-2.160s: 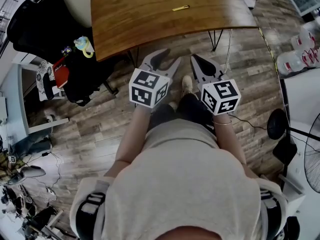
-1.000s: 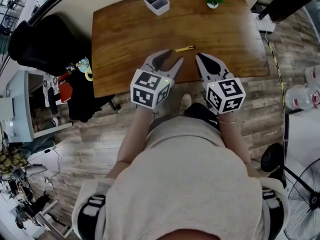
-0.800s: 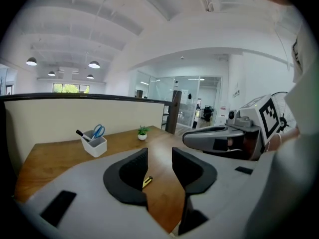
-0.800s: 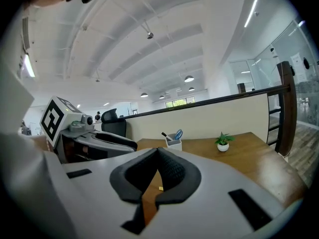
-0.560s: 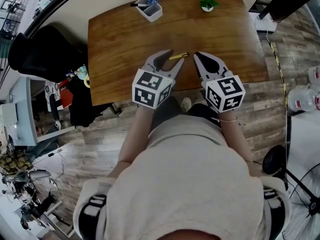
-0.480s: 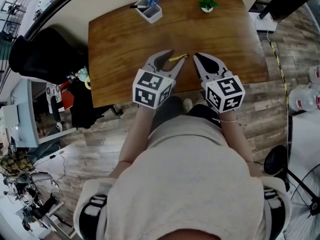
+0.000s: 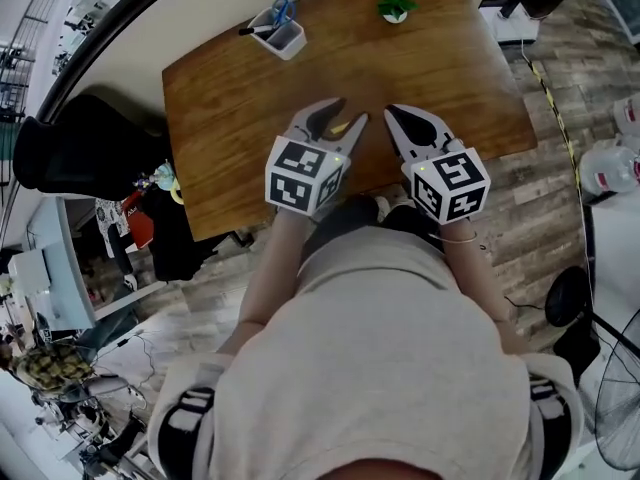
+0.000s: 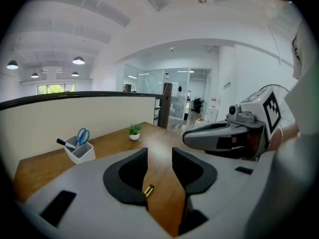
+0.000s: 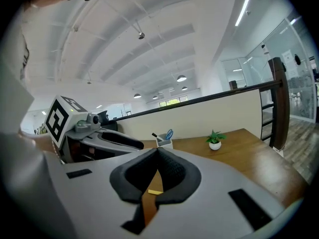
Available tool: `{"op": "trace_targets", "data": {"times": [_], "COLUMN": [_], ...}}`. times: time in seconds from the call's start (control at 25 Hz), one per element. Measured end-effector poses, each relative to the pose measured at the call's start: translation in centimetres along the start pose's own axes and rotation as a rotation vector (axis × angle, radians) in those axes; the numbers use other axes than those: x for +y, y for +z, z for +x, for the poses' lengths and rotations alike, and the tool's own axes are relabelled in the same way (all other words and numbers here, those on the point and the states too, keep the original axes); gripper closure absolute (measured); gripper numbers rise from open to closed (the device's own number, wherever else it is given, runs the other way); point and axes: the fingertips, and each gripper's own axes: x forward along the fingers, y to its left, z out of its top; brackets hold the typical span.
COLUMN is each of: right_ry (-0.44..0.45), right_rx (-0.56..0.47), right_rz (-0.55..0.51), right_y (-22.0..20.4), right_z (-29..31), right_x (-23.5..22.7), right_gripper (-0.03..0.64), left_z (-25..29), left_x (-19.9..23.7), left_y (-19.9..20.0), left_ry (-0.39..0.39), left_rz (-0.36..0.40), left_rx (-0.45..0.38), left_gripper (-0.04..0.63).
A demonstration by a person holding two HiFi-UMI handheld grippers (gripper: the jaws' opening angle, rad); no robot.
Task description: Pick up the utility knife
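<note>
The utility knife (image 7: 340,126) lies flat on the wooden counter (image 7: 240,98), near its front edge and about midway along it. Only a short yellow stretch shows in the head view. From that stretch its long axis runs roughly left to right, the right end angled a little toward the far side. The left gripper (image 7: 345,114) is held over it with its jaws spread moderately wide and nothing clamped between them. In the head view the knife shows in the gap between those jaws. In the left gripper view a yellow piece with a dark end, pointing away and to the right, peeks out from under the left-hand jaw, the rest hidden. Whether the jaws touch the knife cannot be told. The right gripper (image 7: 392,114) is just to the right of the knife, its jaw tips pressed together and empty; a sliver of yellow shows below them in the right gripper view. At the far side of the counter stand a white pen cup (image 7: 283,36) with blue scissors and a small potted plant (image 7: 395,6).
</note>
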Motion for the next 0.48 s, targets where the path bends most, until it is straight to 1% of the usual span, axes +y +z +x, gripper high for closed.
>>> {"op": "trace_targets", "data": {"times": [0.2, 0.48], "right_ry": [-0.057, -0.116], "right_rx": [-0.001, 0.013], "right_rz": [0.031, 0.079], "right_y": [0.3, -0.4], "right_z": [0.1, 0.4], "right_x": [-0.8, -1.6], "right_gripper": [0.607, 0.607], "left_z": [0.7, 1.6], "left_x": [0.5, 1.4], "left_y": [-0.1, -1.1], "left_ry": [-0.047, -0.102], "left_rz": [0.056, 0.074], "left_rx": [0.054, 0.112], "left_gripper": [0.428, 0.428]}}
